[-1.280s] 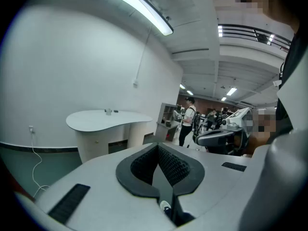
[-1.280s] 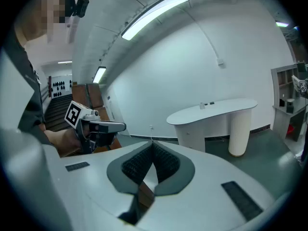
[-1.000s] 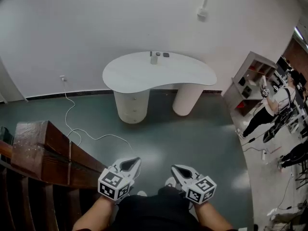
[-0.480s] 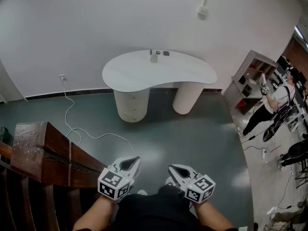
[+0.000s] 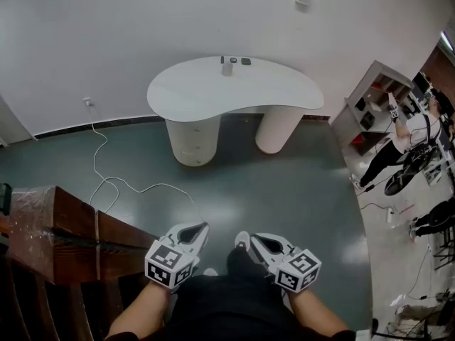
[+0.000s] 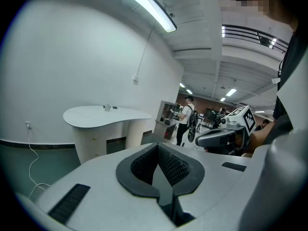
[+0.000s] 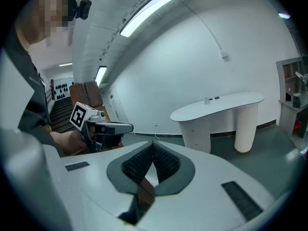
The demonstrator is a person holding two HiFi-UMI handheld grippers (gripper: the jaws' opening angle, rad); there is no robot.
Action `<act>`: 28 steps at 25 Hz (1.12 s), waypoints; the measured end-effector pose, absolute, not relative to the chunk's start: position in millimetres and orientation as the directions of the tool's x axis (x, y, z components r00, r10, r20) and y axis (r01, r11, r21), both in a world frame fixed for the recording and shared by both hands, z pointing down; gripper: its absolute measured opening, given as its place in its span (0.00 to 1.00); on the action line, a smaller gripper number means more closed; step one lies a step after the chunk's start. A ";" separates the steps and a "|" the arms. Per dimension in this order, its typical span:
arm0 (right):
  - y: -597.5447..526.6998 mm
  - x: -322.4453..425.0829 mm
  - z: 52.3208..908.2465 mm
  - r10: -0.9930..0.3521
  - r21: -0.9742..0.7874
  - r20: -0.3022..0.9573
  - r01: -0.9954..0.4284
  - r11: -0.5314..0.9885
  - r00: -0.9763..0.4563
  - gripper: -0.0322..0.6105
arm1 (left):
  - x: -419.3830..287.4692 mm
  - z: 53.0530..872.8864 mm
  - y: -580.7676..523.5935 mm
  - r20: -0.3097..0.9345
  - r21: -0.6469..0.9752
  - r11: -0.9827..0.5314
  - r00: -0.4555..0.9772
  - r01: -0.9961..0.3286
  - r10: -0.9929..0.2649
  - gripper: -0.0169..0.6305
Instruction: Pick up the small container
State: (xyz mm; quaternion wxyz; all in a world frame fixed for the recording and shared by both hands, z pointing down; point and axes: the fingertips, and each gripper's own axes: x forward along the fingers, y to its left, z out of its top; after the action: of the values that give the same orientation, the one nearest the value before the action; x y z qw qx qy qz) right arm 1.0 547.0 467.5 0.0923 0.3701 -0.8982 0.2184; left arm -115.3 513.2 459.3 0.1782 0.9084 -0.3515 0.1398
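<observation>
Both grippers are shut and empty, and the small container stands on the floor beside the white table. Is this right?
Not fully. The head view shows the small container on top of the white table, not on the floor. The left gripper and right gripper are shut and empty.

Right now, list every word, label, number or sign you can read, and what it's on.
None readable.
On the left hand-held gripper: black-and-white square marker pattern, no letters.
On the right hand-held gripper: the same.
On the small items on the white table: too small to read.
On the shelf unit contents: too small to read.
</observation>
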 end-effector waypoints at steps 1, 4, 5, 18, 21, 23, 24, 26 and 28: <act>542.2 2.3 468.4 -0.624 -0.326 0.329 -0.705 0.630 -0.709 0.04 | -113.5 460.3 508.6 0.381 0.226 -0.689 0.713 -0.689 -0.588 0.05; 521.7 7.7 472.7 -0.626 -0.327 0.330 -0.707 0.627 -0.707 0.04 | -108.6 462.1 489.8 0.375 0.231 -0.682 0.710 -0.694 -0.596 0.05; 513.3 9.9 474.1 -0.625 -0.331 0.329 -0.706 0.626 -0.708 0.04 | -106.7 461.9 482.7 0.371 0.233 -0.679 0.708 -0.697 -0.600 0.05; 346.8 51.9 463.0 -0.596 -0.349 0.258 -0.649 0.676 -0.760 0.04 | -56.4 457.0 338.7 0.406 0.172 -0.663 0.666 -0.728 -0.626 0.05; 311.0 68.8 454.7 -0.588 -0.337 0.254 -0.640 0.691 -0.768 0.04 | -43.8 440.6 299.8 0.390 0.151 -0.651 0.650 -0.744 -0.652 0.05; 288.4 79.5 450.0 -0.587 -0.335 0.247 -0.636 0.695 -0.771 0.04 | -35.5 435.7 279.5 0.385 0.153 -0.642 0.643 -0.752 -0.662 0.05; 277.6 84.0 448.0 -0.585 -0.336 0.241 -0.632 0.698 -0.775 0.04 | -30.3 436.1 271.0 0.387 0.161 -0.638 0.642 -0.753 -0.662 0.05; 258.1 90.6 445.3 -0.575 -0.338 0.230 -0.619 0.709 -0.785 0.04 | -17.3 440.5 257.6 0.398 0.177 -0.635 0.645 -0.752 -0.653 0.05; 241.8 95.6 446.1 -0.563 -0.334 0.229 -0.607 0.721 -0.794 0.04 | -4.0 446.8 246.4 0.411 0.176 -0.638 0.645 -0.749 -0.644 0.05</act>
State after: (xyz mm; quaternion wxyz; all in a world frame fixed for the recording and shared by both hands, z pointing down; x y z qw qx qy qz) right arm 95.6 241.8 446.1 0.0558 0.3158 -0.9260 0.1992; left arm -4.0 246.4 446.8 0.1677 0.8914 -0.3908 0.1569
